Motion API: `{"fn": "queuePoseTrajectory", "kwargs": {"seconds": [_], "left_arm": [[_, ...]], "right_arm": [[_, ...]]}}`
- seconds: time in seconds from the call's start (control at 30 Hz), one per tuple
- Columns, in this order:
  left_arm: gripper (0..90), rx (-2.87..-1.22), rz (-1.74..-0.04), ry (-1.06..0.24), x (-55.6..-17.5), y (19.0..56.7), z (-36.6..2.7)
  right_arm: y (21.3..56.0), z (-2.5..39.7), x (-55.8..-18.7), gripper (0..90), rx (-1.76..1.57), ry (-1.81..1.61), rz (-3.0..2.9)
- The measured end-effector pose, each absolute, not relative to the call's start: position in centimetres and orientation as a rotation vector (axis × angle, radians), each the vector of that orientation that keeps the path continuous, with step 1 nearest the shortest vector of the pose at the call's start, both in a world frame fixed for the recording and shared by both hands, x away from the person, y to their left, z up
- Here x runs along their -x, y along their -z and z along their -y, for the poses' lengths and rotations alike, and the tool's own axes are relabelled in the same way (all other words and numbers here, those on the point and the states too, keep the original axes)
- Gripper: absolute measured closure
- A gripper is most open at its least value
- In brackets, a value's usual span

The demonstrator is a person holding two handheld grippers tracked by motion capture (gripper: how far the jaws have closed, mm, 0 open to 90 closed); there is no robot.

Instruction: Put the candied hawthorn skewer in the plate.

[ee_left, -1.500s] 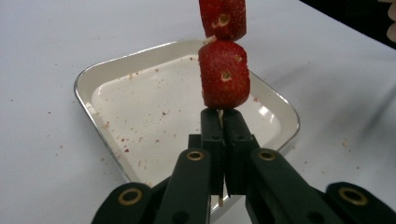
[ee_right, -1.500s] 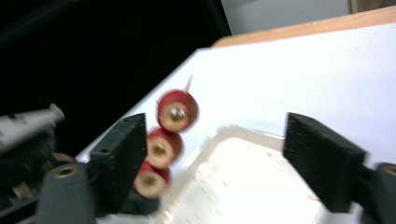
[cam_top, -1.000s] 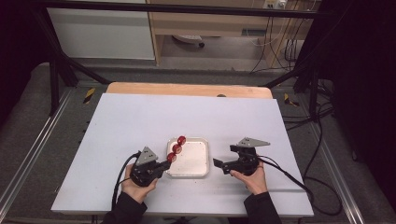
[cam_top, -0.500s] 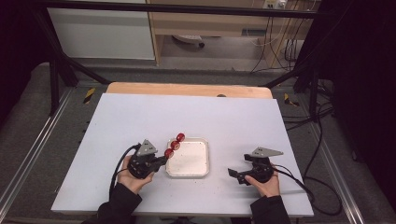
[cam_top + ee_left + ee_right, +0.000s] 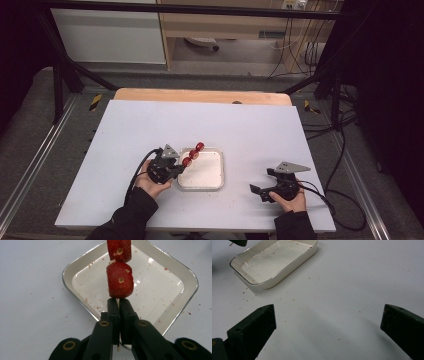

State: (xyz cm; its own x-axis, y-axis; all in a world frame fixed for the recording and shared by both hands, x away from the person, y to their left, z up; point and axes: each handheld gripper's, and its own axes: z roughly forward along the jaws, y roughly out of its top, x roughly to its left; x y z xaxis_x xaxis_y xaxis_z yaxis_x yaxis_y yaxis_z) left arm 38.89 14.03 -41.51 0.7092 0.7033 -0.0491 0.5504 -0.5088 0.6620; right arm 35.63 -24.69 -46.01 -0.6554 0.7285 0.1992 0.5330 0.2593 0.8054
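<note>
Left gripper: black jaws pinched shut on a thin pale skewer threaded with glossy, seeded red strawberries, held over the dish's near-left corner.
Right gripper: matte black jaws spread wide, nothing between them, above bare counter well right of the dish.
Dish: shallow, square, rounded corners, glazed cream with a thin dark rim, speckled with red crumbs.
Counter: smooth white, crumb-flecked; wide open surface behind and beside the dish.
</note>
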Motion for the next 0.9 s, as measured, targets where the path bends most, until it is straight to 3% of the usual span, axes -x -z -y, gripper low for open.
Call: {"fn": "queuePoseTrajectory", "kwargs": {"seconds": [0.9], "left_arm": [[86.4,-2.429,-0.982,-0.284,-39.1,42.8,-10.3]], "right_arm": [[45.7,25.1,-35.3,0.8,-1.150,-1.279,-2.342]]}}
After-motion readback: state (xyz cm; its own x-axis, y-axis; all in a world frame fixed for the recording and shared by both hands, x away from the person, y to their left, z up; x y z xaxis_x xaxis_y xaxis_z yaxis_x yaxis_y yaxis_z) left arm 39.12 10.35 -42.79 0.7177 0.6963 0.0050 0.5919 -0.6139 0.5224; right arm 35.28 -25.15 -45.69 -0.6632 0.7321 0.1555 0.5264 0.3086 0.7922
